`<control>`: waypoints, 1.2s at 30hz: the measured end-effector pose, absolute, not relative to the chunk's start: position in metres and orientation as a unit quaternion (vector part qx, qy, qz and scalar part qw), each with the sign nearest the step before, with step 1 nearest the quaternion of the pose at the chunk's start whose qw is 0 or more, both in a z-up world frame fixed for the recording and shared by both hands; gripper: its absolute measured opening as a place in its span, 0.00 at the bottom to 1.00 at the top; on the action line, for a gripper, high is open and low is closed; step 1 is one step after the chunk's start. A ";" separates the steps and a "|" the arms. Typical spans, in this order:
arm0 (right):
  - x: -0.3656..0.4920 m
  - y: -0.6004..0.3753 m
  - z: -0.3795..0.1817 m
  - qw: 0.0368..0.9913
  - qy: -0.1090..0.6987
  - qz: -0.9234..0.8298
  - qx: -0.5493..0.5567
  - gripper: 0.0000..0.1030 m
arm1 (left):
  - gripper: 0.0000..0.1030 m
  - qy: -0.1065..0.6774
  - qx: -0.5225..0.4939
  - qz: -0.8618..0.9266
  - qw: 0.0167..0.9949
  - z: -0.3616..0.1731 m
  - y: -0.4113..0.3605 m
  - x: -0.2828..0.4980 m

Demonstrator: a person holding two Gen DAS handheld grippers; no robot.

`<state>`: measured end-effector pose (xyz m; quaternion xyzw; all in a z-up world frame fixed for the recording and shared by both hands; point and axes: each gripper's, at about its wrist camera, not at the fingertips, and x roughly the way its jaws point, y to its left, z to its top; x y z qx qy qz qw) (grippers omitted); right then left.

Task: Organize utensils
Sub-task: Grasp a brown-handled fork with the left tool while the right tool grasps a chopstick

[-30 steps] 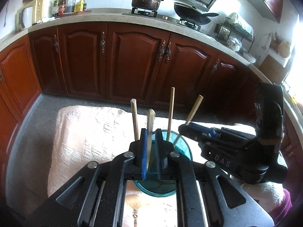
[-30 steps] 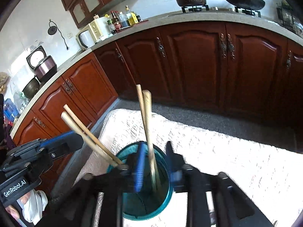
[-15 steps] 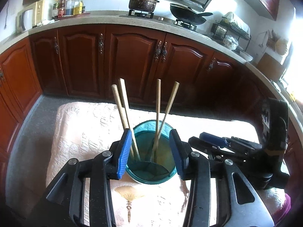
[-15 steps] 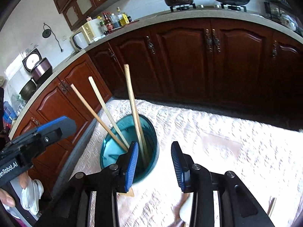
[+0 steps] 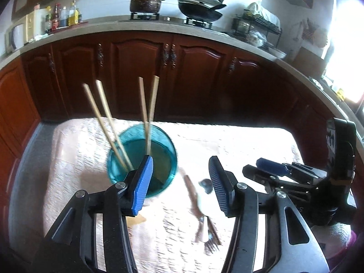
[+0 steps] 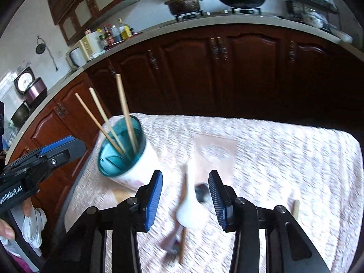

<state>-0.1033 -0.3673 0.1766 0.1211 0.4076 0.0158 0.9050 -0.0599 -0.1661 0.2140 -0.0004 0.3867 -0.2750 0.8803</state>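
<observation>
A teal cup stands on the cloth-covered table and holds several wooden chopsticks. My left gripper hovers just right of the cup, its jaws opening, nothing gripped. Beyond its fingers lie a white spoon, a fork and brown-handled pieces, all blurred. In the right wrist view the cup and chopsticks are at left. My right gripper hangs over the white spoon, jaws opening and empty.
A pale quilted cloth covers the table. A short wooden piece lies near the right edge. Dark red cabinets and a counter with a pot and a wok run behind. A person's hand holds the left gripper.
Both grippers let go of the chopsticks, which now stand in the cup. Both opened, drew back and slid right, bringing the loose utensils on the cloth into view.
</observation>
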 end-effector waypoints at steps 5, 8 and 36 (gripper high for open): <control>-0.134 -0.396 0.169 0.899 0.419 -0.019 0.124 0.39 | 0.53 0.403 -0.007 -0.289 0.868 0.207 -0.180 -0.068; -0.151 -0.416 0.157 0.892 0.430 -0.040 0.135 0.40 | 0.60 0.411 -0.014 -0.293 0.863 0.200 -0.185 -0.072; -0.194 -0.505 0.065 0.844 0.483 -0.091 0.213 0.40 | 0.50 0.563 0.026 -0.284 0.776 0.042 -0.252 -0.066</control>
